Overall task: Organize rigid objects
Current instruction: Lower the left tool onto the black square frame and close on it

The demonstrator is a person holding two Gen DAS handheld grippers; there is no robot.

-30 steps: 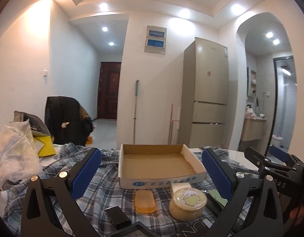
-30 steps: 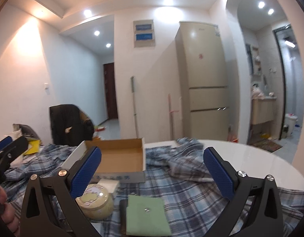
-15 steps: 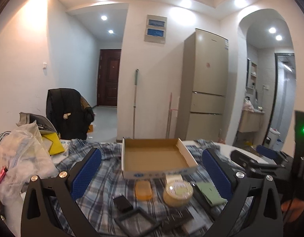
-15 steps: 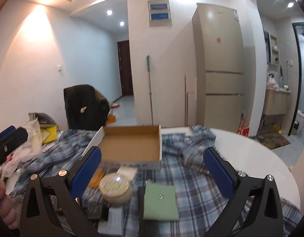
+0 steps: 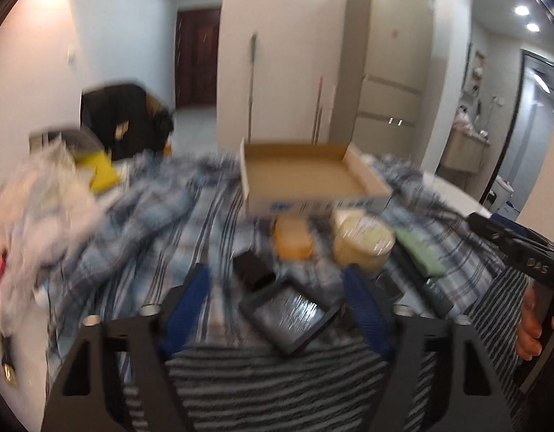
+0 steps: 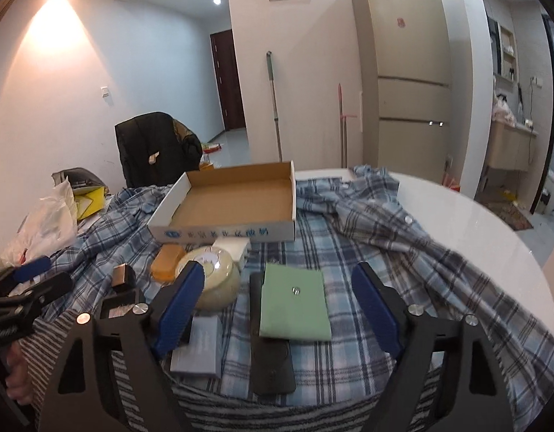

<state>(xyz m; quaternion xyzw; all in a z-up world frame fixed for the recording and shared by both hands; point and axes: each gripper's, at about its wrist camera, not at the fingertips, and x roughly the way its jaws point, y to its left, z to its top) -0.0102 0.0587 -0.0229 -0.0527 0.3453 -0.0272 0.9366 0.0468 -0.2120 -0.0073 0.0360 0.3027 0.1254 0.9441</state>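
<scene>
We hold the left gripper (image 5: 278,297) and the right gripper (image 6: 277,302) spread wide, neither carrying anything. The rigid pieces lie near the table's front edge, just before the empty cardboard box (image 6: 233,205). We judge the round tin (image 6: 214,279) light and slick, best pinched across its sides; the green case (image 6: 294,300) is flat, so by its long edges.

both tools pulled back, more clutter visible
</scene>
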